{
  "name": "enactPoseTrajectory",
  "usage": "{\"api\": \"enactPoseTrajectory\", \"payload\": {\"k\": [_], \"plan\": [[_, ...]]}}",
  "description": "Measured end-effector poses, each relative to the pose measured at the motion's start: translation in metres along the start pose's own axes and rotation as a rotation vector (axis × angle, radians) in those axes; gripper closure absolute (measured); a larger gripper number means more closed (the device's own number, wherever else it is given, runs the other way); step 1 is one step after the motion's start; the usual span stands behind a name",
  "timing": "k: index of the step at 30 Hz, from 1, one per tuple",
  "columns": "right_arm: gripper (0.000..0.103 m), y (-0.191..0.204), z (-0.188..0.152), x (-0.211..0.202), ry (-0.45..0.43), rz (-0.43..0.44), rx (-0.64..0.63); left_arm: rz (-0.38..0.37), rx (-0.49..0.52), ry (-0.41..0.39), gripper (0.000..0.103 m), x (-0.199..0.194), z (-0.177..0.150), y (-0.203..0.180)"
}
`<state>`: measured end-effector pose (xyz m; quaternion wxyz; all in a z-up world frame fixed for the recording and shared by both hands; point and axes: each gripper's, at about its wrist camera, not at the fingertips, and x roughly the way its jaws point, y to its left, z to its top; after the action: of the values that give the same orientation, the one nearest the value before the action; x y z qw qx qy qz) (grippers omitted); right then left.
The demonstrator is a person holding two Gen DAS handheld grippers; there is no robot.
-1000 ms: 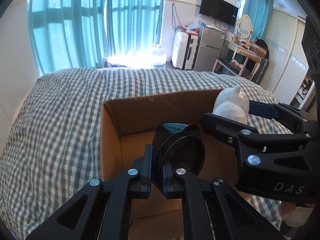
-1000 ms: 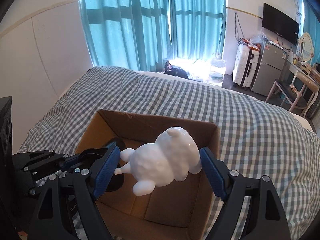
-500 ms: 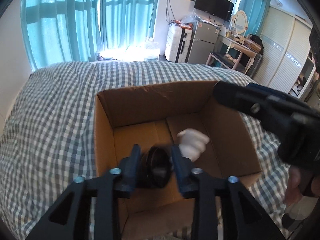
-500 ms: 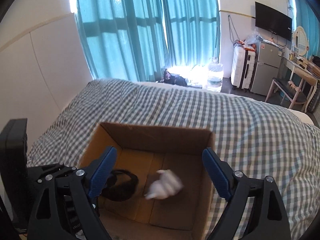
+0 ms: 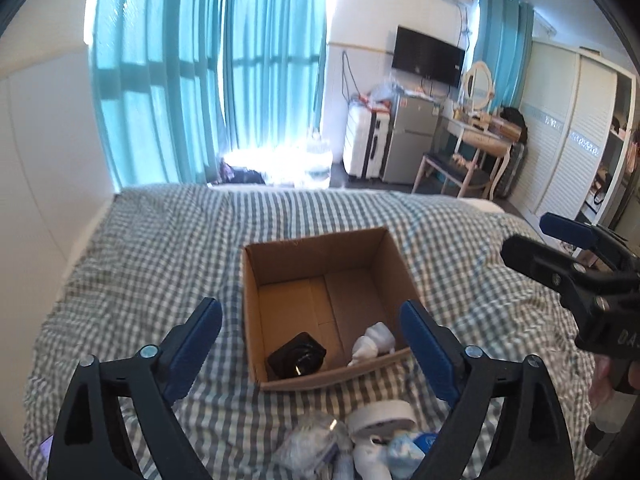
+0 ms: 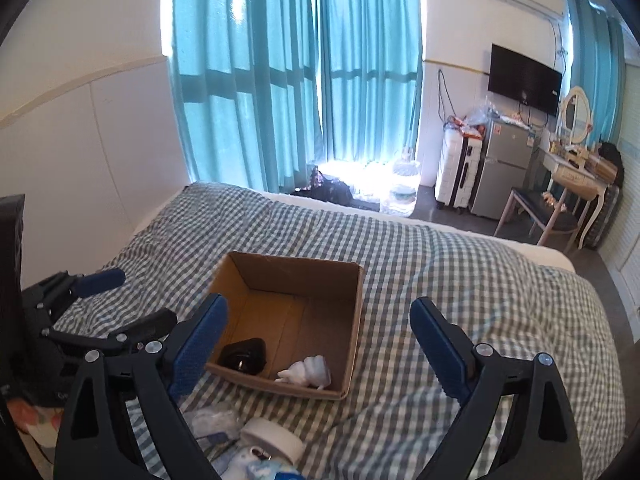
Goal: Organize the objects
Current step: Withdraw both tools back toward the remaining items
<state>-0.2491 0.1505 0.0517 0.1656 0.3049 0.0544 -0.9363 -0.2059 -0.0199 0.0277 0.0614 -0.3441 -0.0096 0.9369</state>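
Note:
An open cardboard box (image 5: 312,252) (image 6: 356,320) sits on the checked bed. Inside lie a black round object (image 5: 297,357) (image 6: 243,356) and a white animal figure (image 5: 374,343) (image 6: 308,372). My left gripper (image 5: 310,334) is open and empty, held above and in front of the box; it also shows in the right wrist view (image 6: 120,300). My right gripper (image 6: 318,344) is open and empty, also raised in front of the box; it shows at the right of the left wrist view (image 5: 536,240). A pile of small white and clear items (image 5: 360,436) (image 6: 256,440) lies on the bed close below both grippers.
The checked bedspread (image 5: 160,264) (image 6: 460,288) spreads around the box. A white wall (image 6: 80,152) borders the bed's left side. Teal curtains, a suitcase, a fridge, a dressing table and wardrobes stand far behind.
Both grippers opened and dropped their objects into the box: the black object from the left, the white figure from the right. Both then pulled back and up from the box.

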Motion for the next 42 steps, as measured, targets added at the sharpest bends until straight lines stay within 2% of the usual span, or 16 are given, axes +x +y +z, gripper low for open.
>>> {"api": "enactPoseTrajectory", "payload": {"k": [7, 16, 20, 29, 36, 42], "plan": [[0.002, 0.017, -0.02, -0.082, -0.052, -0.002, -0.059, 0.042, 0.005, -0.07, 0.004, -0.071, -0.011, -0.014], [0.002, 0.023, -0.069, -0.128, -0.022, 0.009, -0.101, 0.102, 0.026, -0.106, 0.001, -0.111, -0.047, -0.028], [0.002, 0.021, -0.087, -0.127, 0.003, 0.019, -0.105, 0.113, 0.018, -0.093, 0.0, -0.111, -0.066, -0.029], [0.002, 0.022, -0.134, -0.098, 0.076, 0.038, -0.124, 0.131, 0.022, 0.005, 0.0, -0.083, -0.114, -0.027], [0.002, 0.017, -0.159, -0.064, 0.153, 0.076, -0.111, 0.087, 0.027, 0.117, 0.0, -0.04, -0.146, -0.028], [0.002, 0.014, -0.176, -0.021, 0.245, 0.082, -0.097, 0.082, 0.027, 0.222, 0.0, 0.002, -0.176, -0.031]]}}
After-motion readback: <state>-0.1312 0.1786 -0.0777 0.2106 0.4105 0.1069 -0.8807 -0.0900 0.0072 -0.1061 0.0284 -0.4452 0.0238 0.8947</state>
